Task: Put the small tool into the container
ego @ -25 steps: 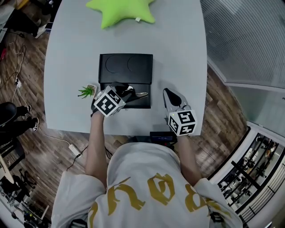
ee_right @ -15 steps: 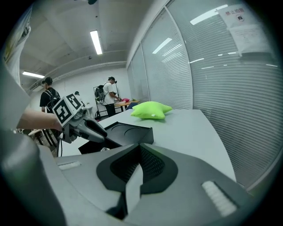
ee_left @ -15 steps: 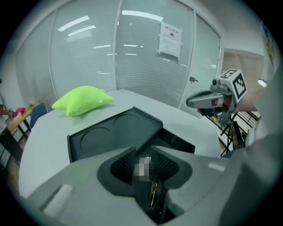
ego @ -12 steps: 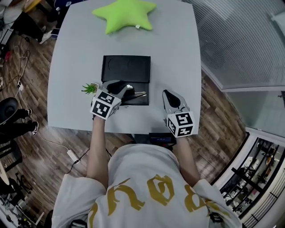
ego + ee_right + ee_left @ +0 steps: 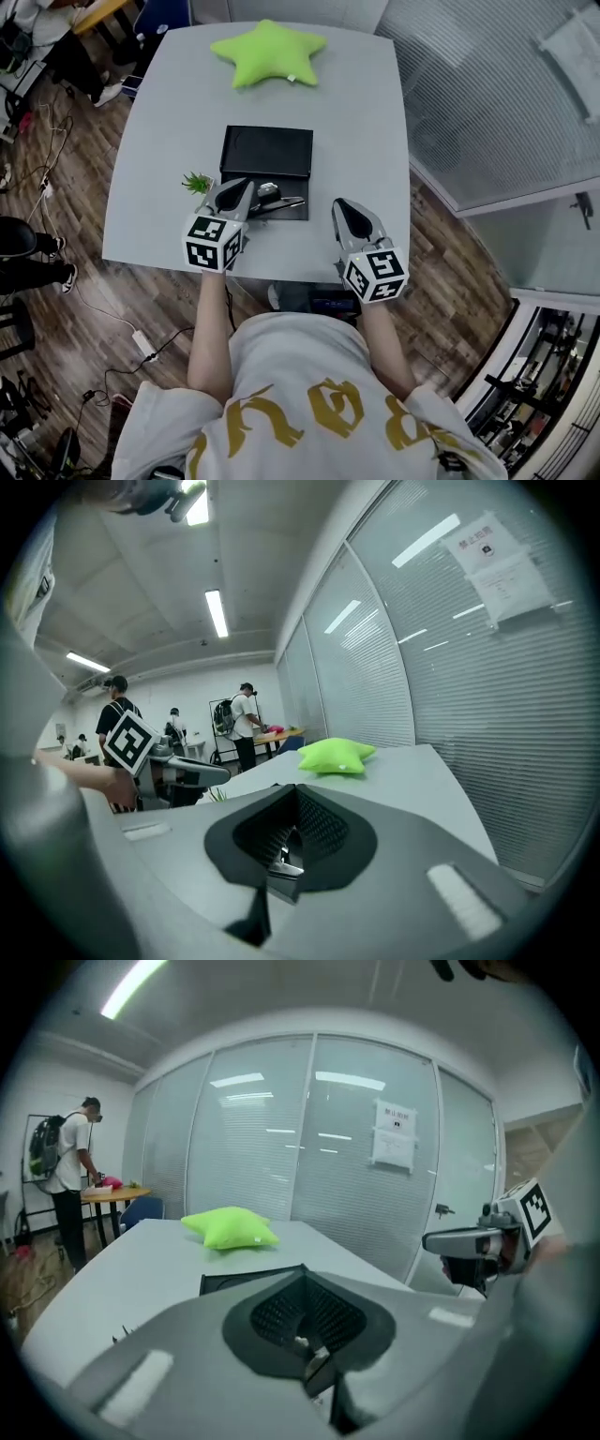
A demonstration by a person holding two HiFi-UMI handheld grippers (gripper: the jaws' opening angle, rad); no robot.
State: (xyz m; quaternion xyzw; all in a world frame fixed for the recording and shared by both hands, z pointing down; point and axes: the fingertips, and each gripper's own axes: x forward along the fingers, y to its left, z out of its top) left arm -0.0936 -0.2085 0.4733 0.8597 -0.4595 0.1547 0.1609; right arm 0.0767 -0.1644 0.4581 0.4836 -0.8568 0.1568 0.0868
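A black container lies open on the grey table, with its flat lid half on the far side. The small metal tool rests in the near half. My left gripper is at the container's near left corner, jaws shut and empty, just left of the tool. In its own view the left gripper points over the container. My right gripper hovers over bare table right of the container, shut on nothing. In the right gripper view its pads meet.
A green star pillow lies at the table's far end. A small potted plant stands just left of the container. The table's near edge runs under both grippers. People stand at a far desk.
My left gripper has pulled back from over the container toward its near left corner. The tool stays in the near half. The right gripper has hardly moved.
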